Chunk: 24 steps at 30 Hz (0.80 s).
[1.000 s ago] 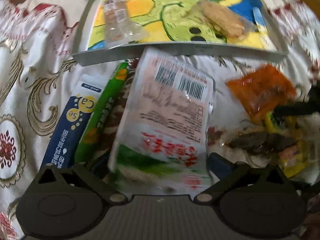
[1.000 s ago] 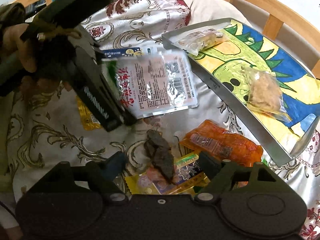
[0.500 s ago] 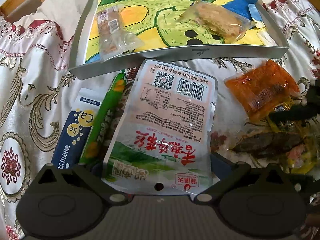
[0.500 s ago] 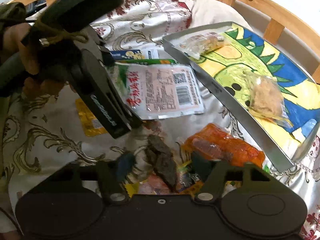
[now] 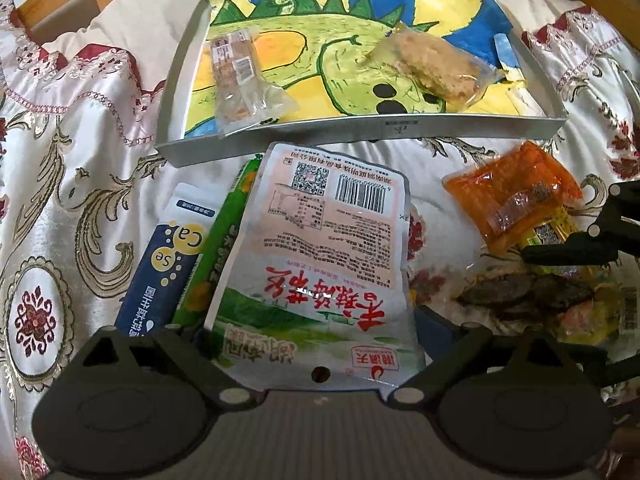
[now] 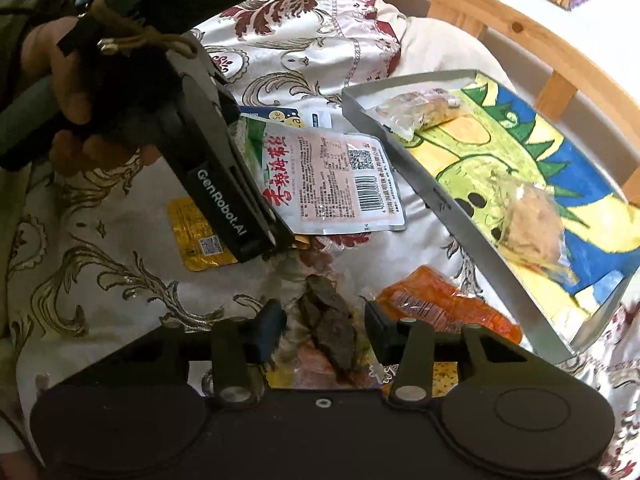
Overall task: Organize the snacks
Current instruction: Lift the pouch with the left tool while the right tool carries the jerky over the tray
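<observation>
My left gripper (image 5: 316,340) is shut on the bottom edge of a large white-and-pink snack packet (image 5: 320,248), held above the cloth; it also shows in the right wrist view (image 6: 328,176). A metal tray (image 5: 360,132) with a dinosaur drawing lies beyond it, holding two clear-wrapped snacks (image 5: 240,76) (image 5: 432,68). My right gripper (image 6: 324,328) is open, its fingers on either side of a dark dried snack (image 6: 332,328) in clear wrap. An orange packet (image 6: 444,308) lies just right of it.
A blue-and-white sachet (image 5: 164,264) and a green stick pack (image 5: 216,256) lie under the held packet. A yellow packet (image 6: 200,236) lies on the patterned cloth (image 6: 100,272). A wooden bed rail (image 6: 520,36) runs behind the tray.
My left gripper has lifted and drawn back the large packet. My right gripper has come down around the dark snack and its fingers have narrowed.
</observation>
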Available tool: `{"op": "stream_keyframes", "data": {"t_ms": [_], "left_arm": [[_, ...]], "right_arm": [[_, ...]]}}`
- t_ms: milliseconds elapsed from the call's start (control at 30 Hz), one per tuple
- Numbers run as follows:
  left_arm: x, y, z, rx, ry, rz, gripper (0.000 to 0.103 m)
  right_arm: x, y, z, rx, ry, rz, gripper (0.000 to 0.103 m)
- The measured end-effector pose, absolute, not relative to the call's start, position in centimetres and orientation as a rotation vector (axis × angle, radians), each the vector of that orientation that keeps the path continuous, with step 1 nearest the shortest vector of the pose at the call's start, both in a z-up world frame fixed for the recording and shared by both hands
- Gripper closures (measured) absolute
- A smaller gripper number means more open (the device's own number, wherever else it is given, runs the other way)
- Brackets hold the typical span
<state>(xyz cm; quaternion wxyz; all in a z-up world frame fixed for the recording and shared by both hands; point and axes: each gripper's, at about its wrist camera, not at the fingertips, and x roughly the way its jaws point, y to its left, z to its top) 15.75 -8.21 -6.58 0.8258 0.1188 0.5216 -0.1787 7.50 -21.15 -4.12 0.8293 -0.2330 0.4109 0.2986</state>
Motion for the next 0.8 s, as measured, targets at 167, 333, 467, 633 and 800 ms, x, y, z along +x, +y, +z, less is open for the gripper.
{"op": "stream_keyframes", "data": {"t_ms": [167, 333, 467, 633, 800], "left_arm": [[15.6, -7.8, -6.0, 0.225, 1.086, -0.37, 0.006], [15.5, -7.4, -5.3, 0.196, 1.062, -0.363, 0.006], [15.3, -7.2, -4.7, 0.175, 1.038, -0.362, 0.006], [14.9, -7.3, -4.2, 0.168, 1.004, -0.368, 0.006], [14.7, -7.3, -3.6, 0.142, 0.963, -0.379, 0.006]], "right_arm": [[7.4, -21.4, -3.8, -0.503, 0.847, 0.617, 0.056], [7.2, -21.5, -3.5, -0.524, 0.815, 0.596, 0.056], [7.1, -21.5, -3.3, -0.556, 0.775, 0.559, 0.056], [7.2, -21.7, -3.0, -0.574, 0.736, 0.523, 0.056], [7.2, -21.9, -2.7, -0.59, 0.677, 0.473, 0.056]]}}
